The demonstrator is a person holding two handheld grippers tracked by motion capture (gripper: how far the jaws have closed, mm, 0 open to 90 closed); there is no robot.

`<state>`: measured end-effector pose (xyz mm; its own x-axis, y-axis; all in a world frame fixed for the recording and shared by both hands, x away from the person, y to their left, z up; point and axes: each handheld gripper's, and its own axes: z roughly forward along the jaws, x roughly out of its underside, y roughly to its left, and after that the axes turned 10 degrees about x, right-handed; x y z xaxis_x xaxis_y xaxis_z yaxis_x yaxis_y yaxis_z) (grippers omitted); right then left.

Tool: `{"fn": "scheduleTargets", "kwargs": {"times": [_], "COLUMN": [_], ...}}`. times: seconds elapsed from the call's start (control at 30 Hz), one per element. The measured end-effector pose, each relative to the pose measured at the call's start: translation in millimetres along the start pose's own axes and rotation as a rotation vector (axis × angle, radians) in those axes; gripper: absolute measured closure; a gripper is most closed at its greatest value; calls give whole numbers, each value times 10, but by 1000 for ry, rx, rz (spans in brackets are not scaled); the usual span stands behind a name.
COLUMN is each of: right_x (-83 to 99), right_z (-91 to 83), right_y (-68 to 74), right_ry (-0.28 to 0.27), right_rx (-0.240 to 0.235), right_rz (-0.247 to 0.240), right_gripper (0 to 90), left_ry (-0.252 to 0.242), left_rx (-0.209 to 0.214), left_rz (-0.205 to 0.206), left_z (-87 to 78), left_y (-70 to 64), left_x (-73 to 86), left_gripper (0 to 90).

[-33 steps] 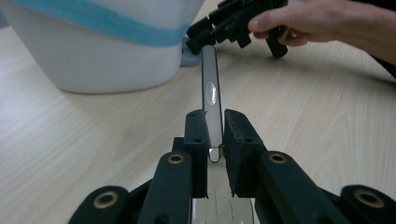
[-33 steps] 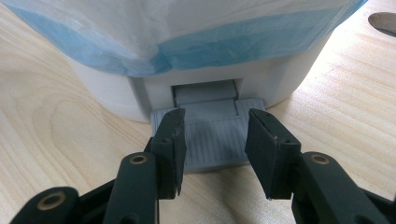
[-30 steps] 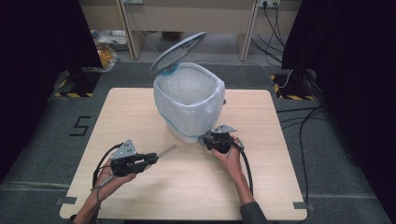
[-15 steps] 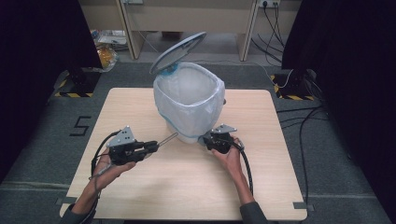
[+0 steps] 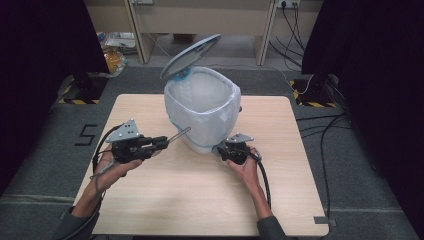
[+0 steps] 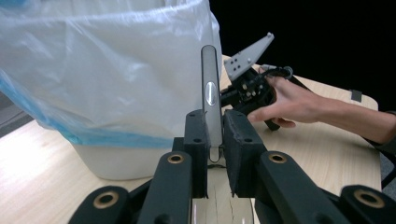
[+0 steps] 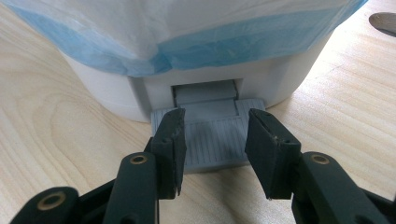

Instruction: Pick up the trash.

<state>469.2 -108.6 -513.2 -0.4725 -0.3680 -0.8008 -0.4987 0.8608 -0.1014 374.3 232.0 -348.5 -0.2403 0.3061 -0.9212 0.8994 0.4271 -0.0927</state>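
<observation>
A white pedal bin (image 5: 202,107) lined with a clear and blue plastic bag stands mid-table, its grey lid (image 5: 190,55) tipped up. My left gripper (image 5: 162,142) is shut on a slim metal utensil (image 5: 179,135), whose free end points at the bin's side. In the left gripper view the utensil (image 6: 210,93) stands upright between the jaws of my left gripper (image 6: 215,135), close to the bag. My right gripper (image 5: 222,148) sits at the bin's base. In the right gripper view my right gripper (image 7: 215,114) is open, with its jaws down on the grey ribbed pedal (image 7: 215,149).
The light wooden table (image 5: 150,200) has bare room in front of and beside the bin. A person's right hand (image 6: 289,100) holds the right gripper close to the bin. Dark floor, cables and desk legs lie beyond the far edge.
My left gripper has lifted and moved forward toward the bin with the utensil in it. The right gripper has stayed on the pedal.
</observation>
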Motion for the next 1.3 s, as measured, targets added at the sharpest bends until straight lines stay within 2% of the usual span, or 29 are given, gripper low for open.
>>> {"fn": "scheduleTargets", "kwargs": {"times": [0.33, 0.6, 0.87, 1.3], "right_x": [2, 1, 3, 5], "right_z": [2, 1, 1, 1], "right_y": [-4, -5, -8, -9], "right_ry": [-2, -1, -2, -4], "right_rx": [-2, -3, -3, -5], "right_rz": [-1, -3, -4, -4], "right_gripper": [573, 573, 573, 573], "left_ry": [-28, -70, -77, -94], "left_rx": [-9, -14, -23, -31], "left_rz": [11, 7, 21, 0], "left_z": [15, 36, 92, 243], "left_y": [37, 84, 146, 265], "left_x": [-190, -343, -530, -749], "left_gripper": [797, 797, 797, 797]}}
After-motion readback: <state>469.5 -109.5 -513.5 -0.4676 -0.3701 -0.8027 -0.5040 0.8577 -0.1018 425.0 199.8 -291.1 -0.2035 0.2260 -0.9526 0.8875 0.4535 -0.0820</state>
